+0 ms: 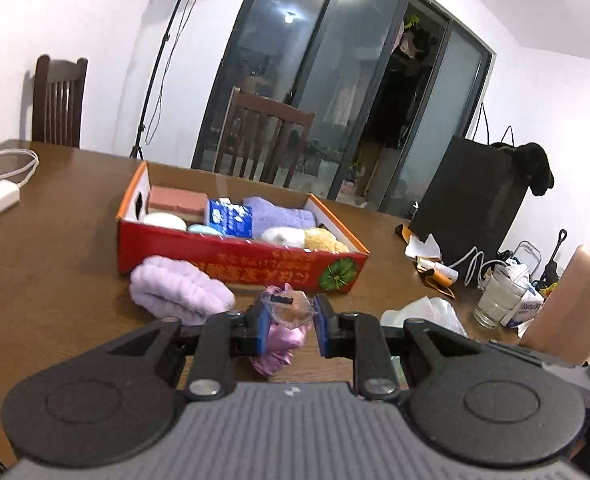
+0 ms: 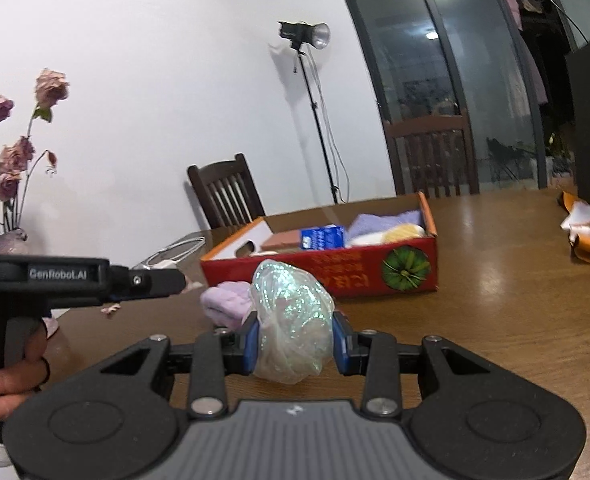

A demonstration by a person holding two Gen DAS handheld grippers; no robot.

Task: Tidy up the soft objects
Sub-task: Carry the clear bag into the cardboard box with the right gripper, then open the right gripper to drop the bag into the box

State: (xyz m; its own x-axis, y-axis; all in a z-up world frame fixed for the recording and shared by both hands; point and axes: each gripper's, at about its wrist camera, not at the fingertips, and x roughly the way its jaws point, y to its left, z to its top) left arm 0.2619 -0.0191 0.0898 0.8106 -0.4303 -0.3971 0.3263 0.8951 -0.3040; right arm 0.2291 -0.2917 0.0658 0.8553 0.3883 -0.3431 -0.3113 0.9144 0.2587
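Both our grippers carry small bagged soft items toward the red cardboard box [image 1: 231, 256] at frame centre.

The box is already crowded, so a drop may catch its rim. Our right gripper [image 2: 294, 343] pinches a shimmery plastic bundle [image 2: 293, 316], low centre; slick film could slip. Our left gripper [image 1: 286, 326] clamps a pink item in clear wrap [image 1: 283, 334], low centre, just before the lilac plush roll [image 1: 179, 290], which lies outside the box.
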